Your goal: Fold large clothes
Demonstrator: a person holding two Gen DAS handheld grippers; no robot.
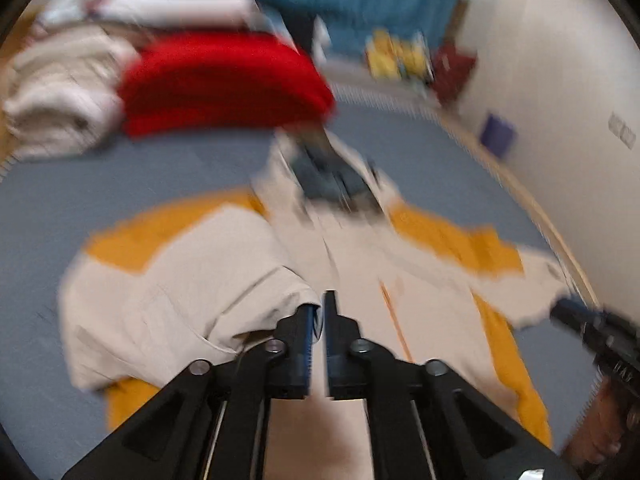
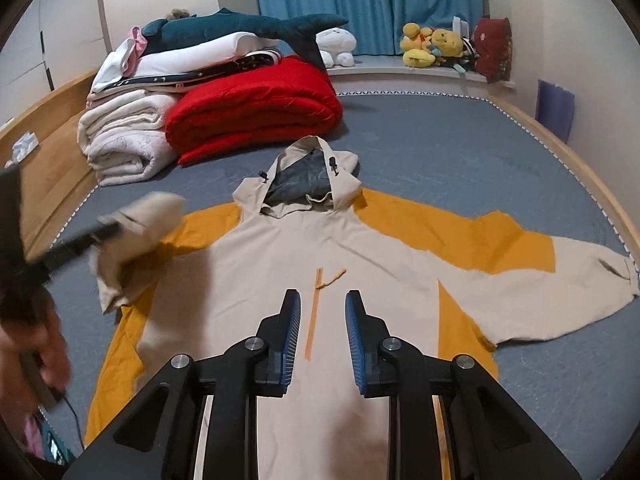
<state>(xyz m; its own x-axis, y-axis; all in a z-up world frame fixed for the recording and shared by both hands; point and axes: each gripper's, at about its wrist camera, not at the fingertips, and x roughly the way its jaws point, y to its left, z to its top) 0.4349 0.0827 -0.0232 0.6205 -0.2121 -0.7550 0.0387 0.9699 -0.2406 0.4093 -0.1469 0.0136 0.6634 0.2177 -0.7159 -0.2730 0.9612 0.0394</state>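
A big cream-and-yellow hooded jacket [image 2: 320, 248] lies flat on the grey-blue bed cover [image 2: 460, 152], its hood pointing to twelve o'clock. The left gripper [image 1: 319, 312], at about nine o'clock, pinches the cream sleeve cuff [image 1: 280, 292] and holds it up off the bed. The right gripper [image 2: 323, 312] hangs over the jacket's middle at six o'clock, its blue pads apart with nothing in them.

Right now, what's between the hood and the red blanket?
Nothing: bare grey bed cover separates the hood from the red blanket, clearest in the right wrist view.
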